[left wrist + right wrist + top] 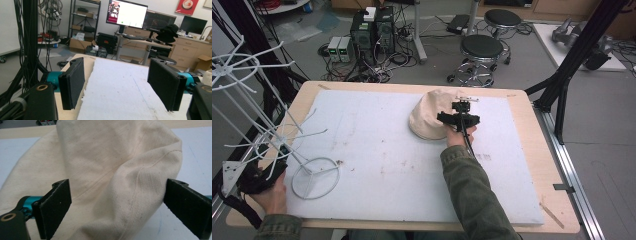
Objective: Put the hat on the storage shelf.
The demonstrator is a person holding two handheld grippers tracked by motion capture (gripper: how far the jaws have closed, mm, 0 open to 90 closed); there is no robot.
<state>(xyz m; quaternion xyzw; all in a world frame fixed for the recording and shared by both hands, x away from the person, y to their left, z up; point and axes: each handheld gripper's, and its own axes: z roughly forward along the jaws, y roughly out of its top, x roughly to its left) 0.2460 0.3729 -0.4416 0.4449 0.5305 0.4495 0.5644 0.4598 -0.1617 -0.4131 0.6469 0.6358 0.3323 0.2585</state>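
Worktop (532, 165): pale wooden board carrying a white foam sheet (377, 150) that covers most of its surface; the sheet shows scattered dark smudges.

Cream-coloured fabric hat (428, 117): lies on the foam sheet toward the far right part of the worktop, crown slumped and creased. In the right gripper view the stitched seams of the cloth are visible and a raised fold stands between the two black jaws.

Right gripper (458, 116): held in the person's right hand (457, 136), positioned at the hat's right edge. Its jaws are spread wide, one on each side of the raised fold; the right-hand pad (187, 207) sits just beside the cloth, and the left-hand pad is in front of it. Whether either pad touches cannot be determined.

Left gripper (120, 85): held by the left hand (271, 196) at the near left corner of the worktop, well apart from the hat. Its jaws are spread, with nothing between them but the foam sheet beyond.

White wire display rack (277, 135): stands at the left of the worktop, its ring-shaped base (315, 177) resting on the foam sheet, just beside the left hand.

Green jacket sleeve (472, 190): covers the right forearm.
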